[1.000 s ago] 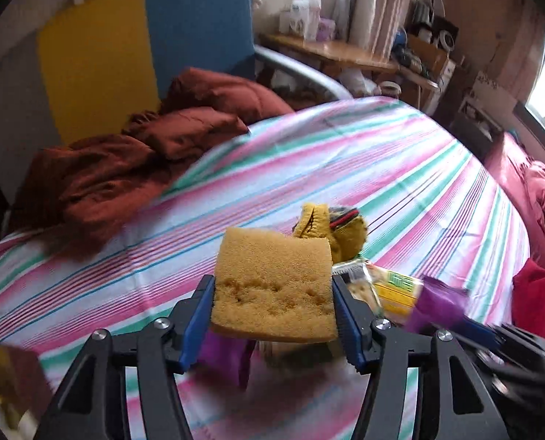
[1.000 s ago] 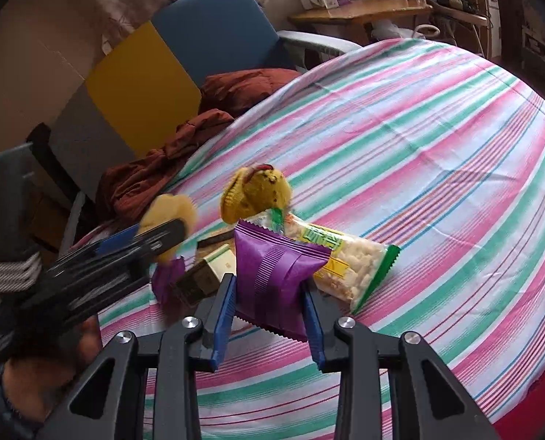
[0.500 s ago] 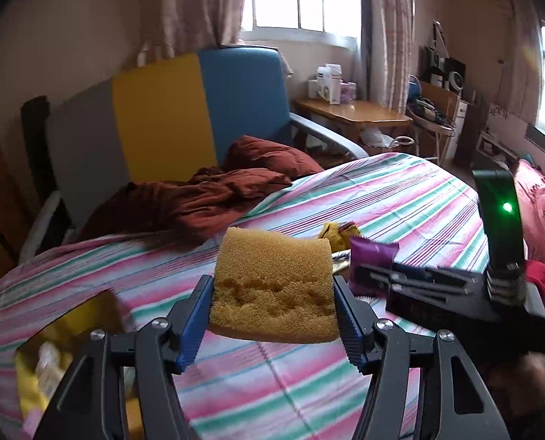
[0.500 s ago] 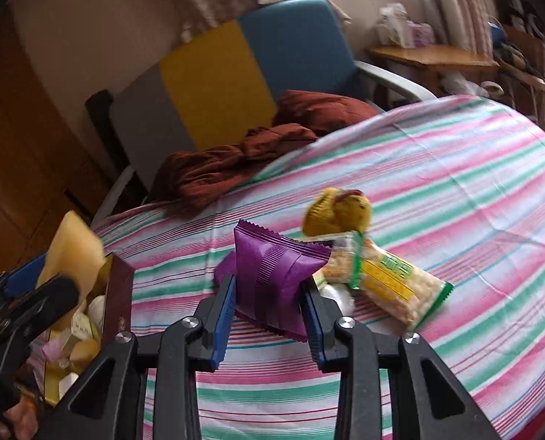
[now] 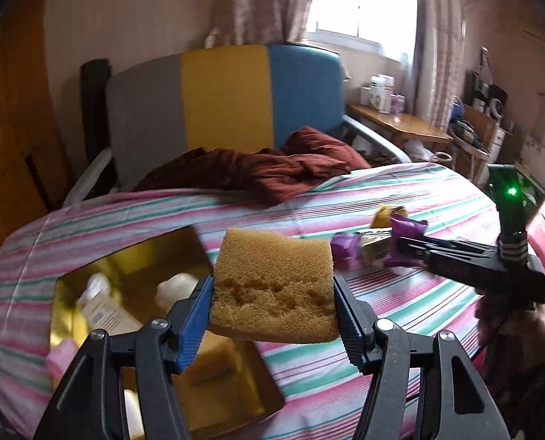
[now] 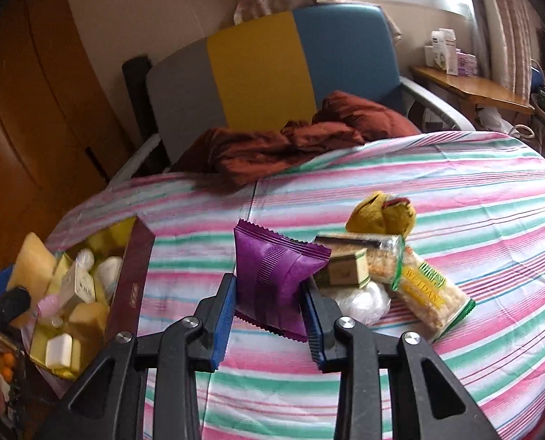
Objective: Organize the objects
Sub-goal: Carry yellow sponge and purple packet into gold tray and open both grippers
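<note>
Above the gold box (image 5: 89,282), left claw (image 5: 272,306) clamps sponge (image 5: 274,286); right claw (image 6: 268,302) pinches purple packet (image 6: 272,275).

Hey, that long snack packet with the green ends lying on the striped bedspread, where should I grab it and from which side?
Grip the snack packet across its narrow width near the middle, coming down from above. It lies flat on the bedspread with its long sides showing. Its upper end is tucked under a clear cracker pack, so stay toward the free lower end.

sponge (image 5: 274,286): tan, porous, held above gold-lined box (image 5: 89,278) | purple packet (image 6: 272,275): crinkle-edged, upright, lifted | snack pile (image 6: 400,275): on striped cloth
</note>
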Tool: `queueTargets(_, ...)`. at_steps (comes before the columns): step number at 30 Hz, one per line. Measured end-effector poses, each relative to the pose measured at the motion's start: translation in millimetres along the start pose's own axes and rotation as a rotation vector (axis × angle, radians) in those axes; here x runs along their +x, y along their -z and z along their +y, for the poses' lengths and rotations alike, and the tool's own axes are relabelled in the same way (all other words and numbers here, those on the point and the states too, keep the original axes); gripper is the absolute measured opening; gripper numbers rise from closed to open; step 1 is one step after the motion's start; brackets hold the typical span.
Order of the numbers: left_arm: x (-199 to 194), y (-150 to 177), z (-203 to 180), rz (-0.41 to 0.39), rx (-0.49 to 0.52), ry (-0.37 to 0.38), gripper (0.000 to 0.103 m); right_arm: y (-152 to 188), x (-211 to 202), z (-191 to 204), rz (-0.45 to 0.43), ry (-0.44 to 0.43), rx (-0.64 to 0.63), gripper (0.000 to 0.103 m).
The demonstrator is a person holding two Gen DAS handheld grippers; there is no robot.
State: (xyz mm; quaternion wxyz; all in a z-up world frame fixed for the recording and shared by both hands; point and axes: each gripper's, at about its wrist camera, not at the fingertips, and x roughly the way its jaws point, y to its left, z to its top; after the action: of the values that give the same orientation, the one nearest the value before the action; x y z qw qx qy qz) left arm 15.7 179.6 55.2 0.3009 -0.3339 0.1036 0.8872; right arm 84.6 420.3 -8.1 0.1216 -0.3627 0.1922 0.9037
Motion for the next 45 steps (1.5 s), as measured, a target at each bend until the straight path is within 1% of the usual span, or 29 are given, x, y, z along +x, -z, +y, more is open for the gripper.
queueTargets(3,-4.9,12.3,25.4,0.001,-0.031,-0.041,0.064,1.9,-1.2,16.6,0.025,-0.011,-0.034,0.034)
queueTargets(6,-7.1,28.7,59.0,0.022,-0.104,-0.081,0.064,3.7,-2.2,44.9,0.037,-0.05,-0.071,0.034)
queueTargets(13,-10.1,64.6,116.9,0.061,-0.231,-0.161,0.064,3.8,8.4,131.7,0.065,-0.192,-0.189,0.034)
queueTargets(18,-7.1,77.0,145.6,0.074,-0.287,-0.213,0.064,2.4,27.9,186.2,0.102,-0.256,-0.267,0.034)
queueTargets(19,-6.8,78.0,149.2,0.074,-0.293,-0.222,0.064,1.9,32.8,199.0,0.111,-0.265,-0.286,0.034)
queueTargets(22,-5.7,78.1,155.1,0.069,-0.299,-0.241,0.064,-2.2,46.5,221.7,0.13,-0.281,-0.32,0.034)
queueTargets(27,-8.4,79.0,157.2,0.055,-0.29,-0.264,0.065,-10.1,68.1,244.4,0.154,-0.29,-0.326,0.034)
queueTargets(29,-9.6,79.3,158.6,0.051,-0.292,-0.262,0.065,-13.6,75.5,251.2,0.159,-0.29,-0.329,0.034)
queueTargets(37,-10.9,79.5,159.9,0.043,-0.299,-0.262,0.066,-22.7,82.0,265.3,0.158,-0.293,-0.347,0.034)
queueTargets(40,-11.1,79.7,159.2,0.043,-0.304,-0.262,0.069,-26.6,85.3,270.0,0.154,-0.303,-0.35,0.038)
queueTargets(41,-10.9,79.6,159.2,0.044,-0.306,-0.261,0.07,-27.9,86.8,271.5,0.155,-0.307,-0.346,0.047)
queueTargets(42,-11.2,79.6,159.1,0.043,-0.306,-0.264,0.071,-29.4,88.1,272.5,0.15,-0.298,-0.34,0.051)
queueTargets(45,-12.7,79.9,159.5,0.042,-0.309,-0.264,0.072,-28.6,87.0,271.8,0.146,-0.302,-0.322,0.051)
